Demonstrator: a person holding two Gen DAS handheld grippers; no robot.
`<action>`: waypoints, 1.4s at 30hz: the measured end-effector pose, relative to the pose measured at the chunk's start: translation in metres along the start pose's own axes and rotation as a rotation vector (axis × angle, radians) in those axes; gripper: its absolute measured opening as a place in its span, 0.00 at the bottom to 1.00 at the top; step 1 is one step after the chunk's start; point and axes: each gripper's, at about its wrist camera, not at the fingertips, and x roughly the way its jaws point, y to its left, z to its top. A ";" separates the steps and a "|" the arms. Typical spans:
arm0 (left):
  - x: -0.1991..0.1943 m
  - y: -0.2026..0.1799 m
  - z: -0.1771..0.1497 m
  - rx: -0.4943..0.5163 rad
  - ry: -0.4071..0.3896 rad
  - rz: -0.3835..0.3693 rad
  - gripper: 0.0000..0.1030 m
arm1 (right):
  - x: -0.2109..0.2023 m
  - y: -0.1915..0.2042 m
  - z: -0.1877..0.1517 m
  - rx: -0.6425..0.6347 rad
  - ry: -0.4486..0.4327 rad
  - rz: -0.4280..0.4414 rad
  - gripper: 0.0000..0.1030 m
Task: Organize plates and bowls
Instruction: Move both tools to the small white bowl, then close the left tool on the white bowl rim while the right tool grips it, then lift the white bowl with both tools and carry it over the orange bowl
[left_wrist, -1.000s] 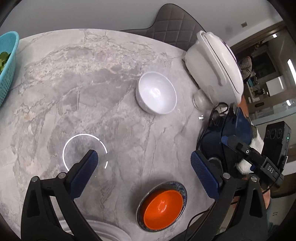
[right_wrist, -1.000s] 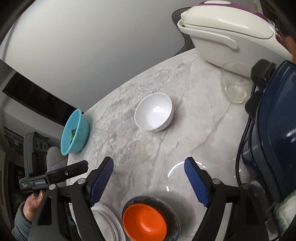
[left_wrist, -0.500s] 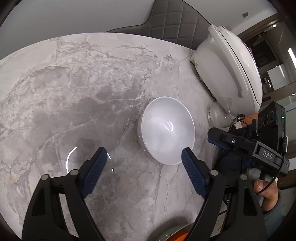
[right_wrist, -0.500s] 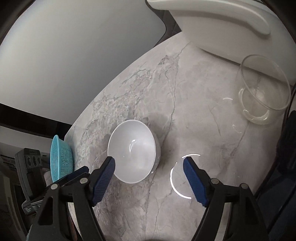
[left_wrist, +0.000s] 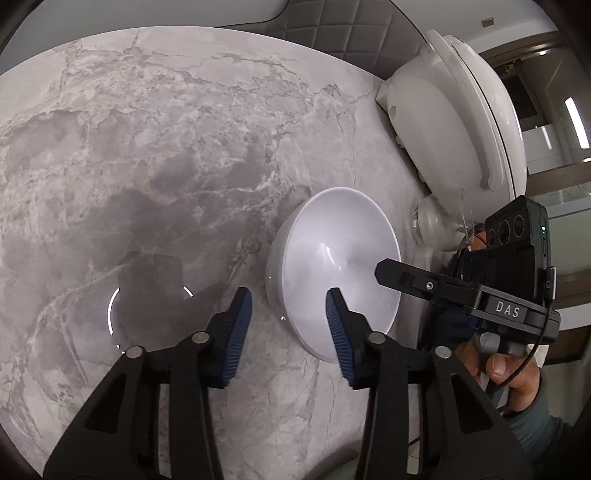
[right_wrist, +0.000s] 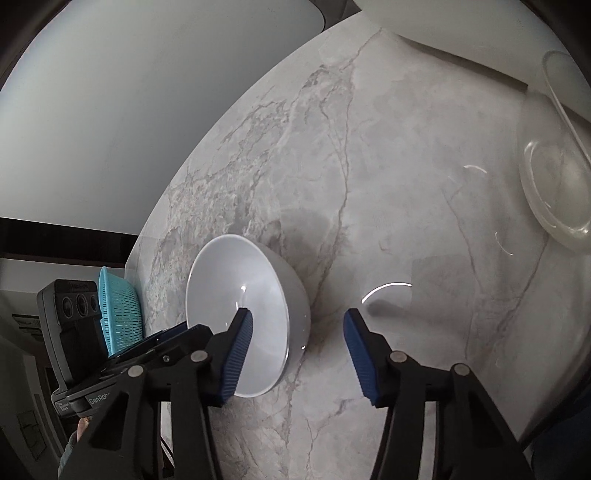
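The white bowl is sitting on the table. The left hand-held gripper and right hand-held gripper are straddling opposite sides of its rim, jaws closing but not yet gripping.

Glossy white ceramic bowl on polished grey marble table; perforated turquoise plastic basket.

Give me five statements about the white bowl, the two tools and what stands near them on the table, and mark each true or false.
1. The white bowl is empty. True.
2. The left tool straddles the bowl's rim, one finger inside. True.
3. The right tool is clamped on the glass bowl. False: it straddles the white bowl's rim.
4. The teal colander sits inside the white bowl. False: it stands beyond it.
5. The white cooker is shut. True.
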 end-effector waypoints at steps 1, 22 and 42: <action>0.001 0.000 0.001 0.001 0.002 -0.003 0.31 | 0.003 0.000 0.001 0.002 0.007 0.001 0.53; 0.011 -0.004 0.011 -0.033 0.019 -0.011 0.14 | 0.016 -0.008 0.005 0.007 0.030 0.012 0.17; -0.004 -0.008 0.004 -0.074 0.035 -0.001 0.12 | 0.011 -0.007 -0.003 0.015 0.030 0.030 0.16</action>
